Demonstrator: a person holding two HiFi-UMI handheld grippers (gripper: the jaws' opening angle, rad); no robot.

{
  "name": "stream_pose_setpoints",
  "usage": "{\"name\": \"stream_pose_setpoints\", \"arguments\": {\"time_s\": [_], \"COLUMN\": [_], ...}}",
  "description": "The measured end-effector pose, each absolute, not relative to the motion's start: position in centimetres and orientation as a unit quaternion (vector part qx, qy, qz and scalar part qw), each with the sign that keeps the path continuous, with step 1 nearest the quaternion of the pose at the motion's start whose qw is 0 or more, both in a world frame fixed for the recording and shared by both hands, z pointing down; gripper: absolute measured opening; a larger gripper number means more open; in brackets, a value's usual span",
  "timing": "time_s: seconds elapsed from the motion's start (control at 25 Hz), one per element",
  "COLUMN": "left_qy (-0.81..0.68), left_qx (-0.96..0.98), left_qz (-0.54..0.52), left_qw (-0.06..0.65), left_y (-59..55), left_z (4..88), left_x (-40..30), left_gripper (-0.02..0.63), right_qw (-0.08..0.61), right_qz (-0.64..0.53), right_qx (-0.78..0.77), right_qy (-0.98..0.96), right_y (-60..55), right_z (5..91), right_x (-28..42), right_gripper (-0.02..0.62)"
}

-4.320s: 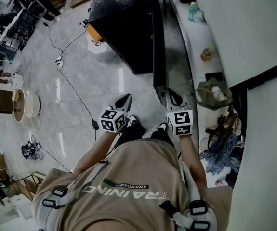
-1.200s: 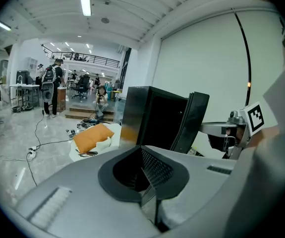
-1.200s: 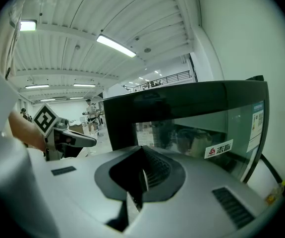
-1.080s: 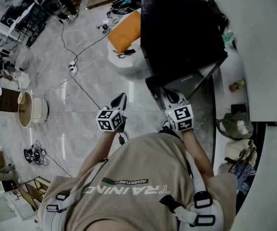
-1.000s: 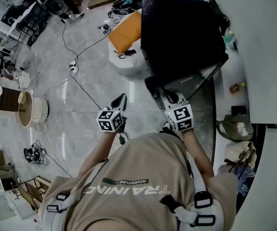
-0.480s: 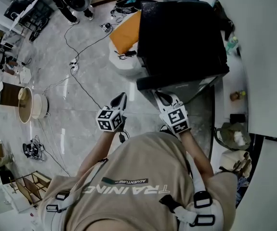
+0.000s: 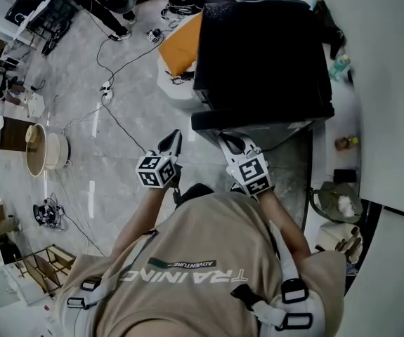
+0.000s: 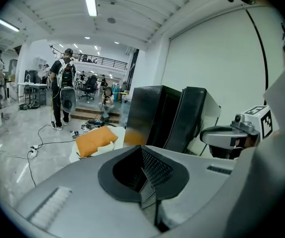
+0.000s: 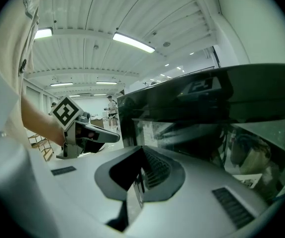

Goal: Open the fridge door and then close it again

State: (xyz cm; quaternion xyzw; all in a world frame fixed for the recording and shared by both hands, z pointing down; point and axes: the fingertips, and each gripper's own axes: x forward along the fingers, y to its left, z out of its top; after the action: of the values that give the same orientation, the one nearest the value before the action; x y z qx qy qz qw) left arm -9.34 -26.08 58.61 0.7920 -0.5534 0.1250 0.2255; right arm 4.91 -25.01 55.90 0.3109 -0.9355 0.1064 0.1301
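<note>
The black fridge (image 7: 261, 48) stands on the floor just ahead of the person, its door (image 7: 258, 121) facing them. The right claw (image 7: 225, 140) is pressed together, pinching nothing, its tip right at the door's top edge. I cannot tell whether it touches. The left claw (image 7: 173, 137) is also pressed together and empty, and hangs over the floor beside the fridge.
</note>
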Motion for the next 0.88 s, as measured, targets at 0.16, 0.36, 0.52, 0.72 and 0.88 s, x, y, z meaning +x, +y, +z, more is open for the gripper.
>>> {"name": "stream_pose_setpoints", "arguments": {"time_s": [0.16,0.36,0.52,0.72,0.88], "left_qy": [-0.549,-0.531,-0.514,-0.485,-0.463], "left_qx": [0.794,0.804,0.814,0.832,0.845], "left_qz": [0.124,0.129,0.130,0.132,0.137], "left_qw": [0.231,0.235,0.240,0.235,0.231], "left_y": [-27.3,-28.8,-30.5,-33.1,-34.9], "left_z": [58.9,59.8,59.9,59.5,59.4], "left_x": [-9.6,-10.0,-10.7,-11.2,-11.8], "left_gripper": [0.000,0.000,0.000,0.000,0.000], "right_qw": [0.128,0.134,0.145,0.153,0.155], "right_qz": [0.106,0.112,0.117,0.117,0.123], "right_qx": [0.320,0.337,0.357,0.385,0.415], "right_qy": [-0.933,-0.925,-0.915,-0.903,-0.888], "right_y": [-26.3,-27.3,-27.9,-28.8,-29.7], "right_z": [55.7,56.1,56.3,56.4,56.4], "right_x": [4.7,4.5,4.3,4.5,4.1], "right_gripper": [-0.003,-0.004,-0.004,-0.003,-0.003]}}
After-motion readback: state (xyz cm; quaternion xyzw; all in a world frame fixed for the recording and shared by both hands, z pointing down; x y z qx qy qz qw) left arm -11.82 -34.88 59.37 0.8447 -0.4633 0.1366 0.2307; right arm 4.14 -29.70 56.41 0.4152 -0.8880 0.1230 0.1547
